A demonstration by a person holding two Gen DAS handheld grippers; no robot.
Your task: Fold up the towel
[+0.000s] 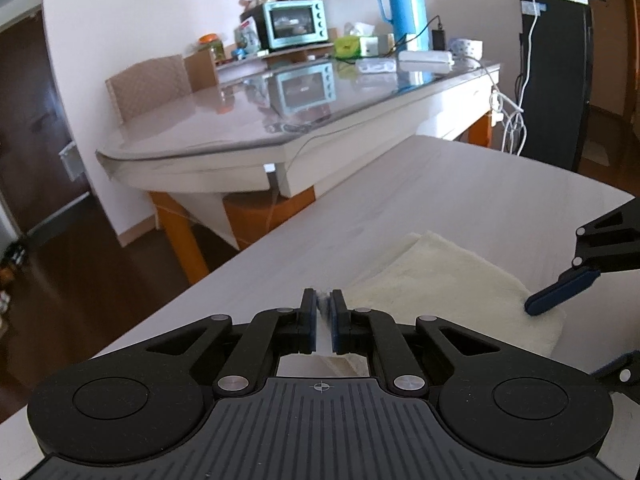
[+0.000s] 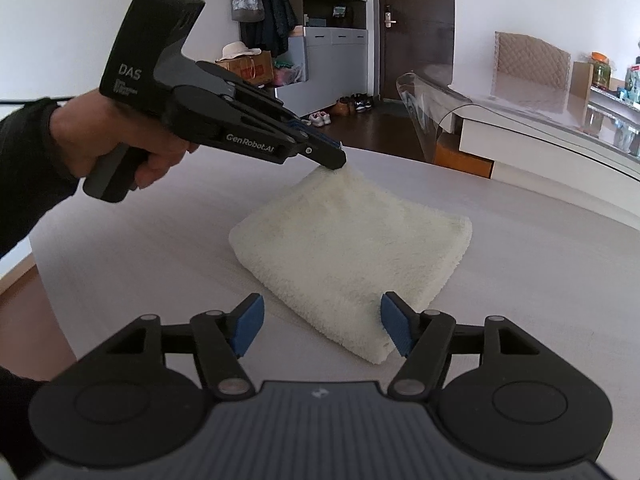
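A cream towel point(image 2: 352, 248) lies folded into a thick pad on the pale table point(image 2: 540, 280); it also shows in the left wrist view point(image 1: 452, 288). My left gripper point(image 1: 324, 312) has its jaws nearly closed beside the towel's far left corner; in the right wrist view point(image 2: 336, 160) its tips rest on that corner, which is slightly raised. Whether it pinches cloth I cannot tell. My right gripper point(image 2: 322, 328) is open, its blue pads point(image 2: 394, 328) on either side of the towel's near corner.
A glass-topped dining table point(image 1: 224, 128) stands beyond the pale table, carrying a teal toaster oven point(image 1: 294, 24), a blue thermos point(image 1: 406, 4) and clutter. A padded chair point(image 1: 148, 84) sits at its end. Dark wood floor point(image 1: 80, 264) lies to the left.
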